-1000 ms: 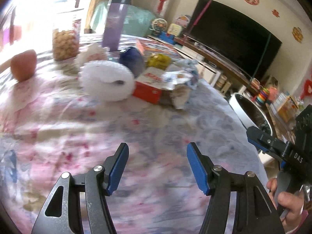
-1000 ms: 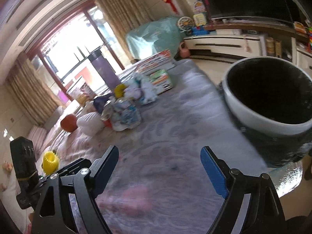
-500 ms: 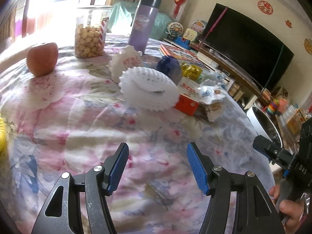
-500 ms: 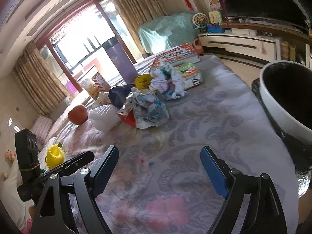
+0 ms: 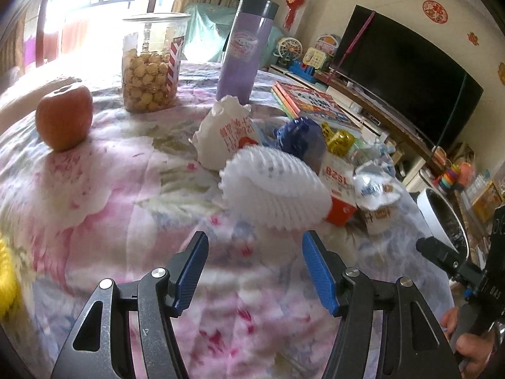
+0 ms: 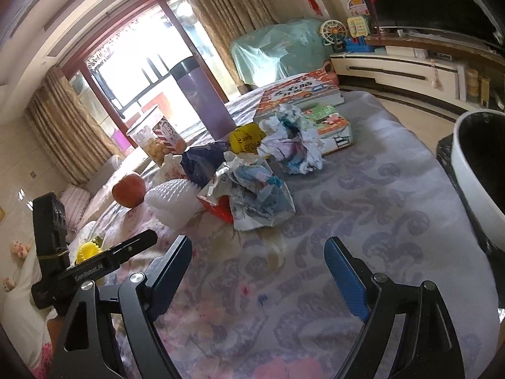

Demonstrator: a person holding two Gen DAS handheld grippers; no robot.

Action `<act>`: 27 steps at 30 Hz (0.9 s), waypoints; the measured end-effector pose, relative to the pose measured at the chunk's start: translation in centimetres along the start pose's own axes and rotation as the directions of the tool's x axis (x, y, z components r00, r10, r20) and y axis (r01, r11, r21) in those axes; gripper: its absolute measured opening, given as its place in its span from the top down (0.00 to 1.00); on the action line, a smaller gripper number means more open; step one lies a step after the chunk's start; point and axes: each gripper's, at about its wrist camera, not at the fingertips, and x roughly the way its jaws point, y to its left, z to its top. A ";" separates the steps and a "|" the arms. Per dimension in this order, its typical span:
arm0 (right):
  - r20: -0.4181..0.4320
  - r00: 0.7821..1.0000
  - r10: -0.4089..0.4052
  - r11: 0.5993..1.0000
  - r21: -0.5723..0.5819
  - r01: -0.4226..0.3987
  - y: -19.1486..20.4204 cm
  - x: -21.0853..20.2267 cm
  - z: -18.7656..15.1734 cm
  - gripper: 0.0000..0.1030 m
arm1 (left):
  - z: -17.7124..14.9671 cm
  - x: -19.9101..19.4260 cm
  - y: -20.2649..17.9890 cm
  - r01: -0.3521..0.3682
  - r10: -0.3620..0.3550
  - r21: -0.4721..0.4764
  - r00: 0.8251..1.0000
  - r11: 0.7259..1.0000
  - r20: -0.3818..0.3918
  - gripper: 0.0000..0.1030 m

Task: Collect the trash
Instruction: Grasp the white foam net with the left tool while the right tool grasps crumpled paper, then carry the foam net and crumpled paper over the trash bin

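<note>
A heap of trash lies mid-table on the flowered cloth: a white foam fruit net point(image 5: 277, 189) point(image 6: 172, 200), a white paper bag with red print point(image 5: 225, 135), a blue wrapper point(image 5: 300, 134), a yellow wrapper point(image 5: 339, 137) point(image 6: 246, 137), a red-and-white carton point(image 5: 339, 189), and crumpled wrappers point(image 6: 258, 194) point(image 6: 293, 143). My left gripper point(image 5: 255, 270) stands open just short of the foam net, nothing between its fingers. My right gripper point(image 6: 258, 273) is open over bare cloth, short of the crumpled wrappers. A white bin with a black liner point(image 6: 476, 173) point(image 5: 437, 218) stands off the table's right edge.
An apple point(image 5: 63, 118) point(image 6: 129, 189), a jar of snacks point(image 5: 151, 63), a purple flask point(image 5: 244, 52) point(image 6: 200, 98) and picture books point(image 5: 311, 102) point(image 6: 303, 91) stand behind the heap. A yellow object point(image 6: 86, 249) lies at the left. A TV point(image 5: 407, 72) and low cabinet stand beyond.
Both grippers have shifted across the table; the heap now sits nearer and more central in both views, and the bin has slid toward the right edge. Jaws are unchanged.
</note>
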 end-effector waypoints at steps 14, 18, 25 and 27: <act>-0.021 0.999 -0.027 0.999 -0.036 0.026 0.8 4.2 1.6 0.67 | 1.9 4.9 1.0 0.076 -0.076 0.012 0.997 0.997 -0.027 0.90; -0.016 1.000 -0.023 0.999 -0.046 0.022 0.8 3.8 1.1 0.92 | 1.7 4.5 0.6 0.072 -0.072 0.030 0.997 0.997 -0.002 0.93; 0.000 1.000 -0.006 0.998 -0.059 0.006 0.8 1.7 0.2 0.96 | 0.2 2.5 0.3 0.089 -0.090 0.029 0.996 0.996 0.025 0.94; 0.001 1.000 -0.003 0.998 -0.057 0.003 0.6 1.0 -0.1 0.98 | -0.4 1.7 0.1 0.100 -0.101 0.029 0.994 0.995 0.029 0.94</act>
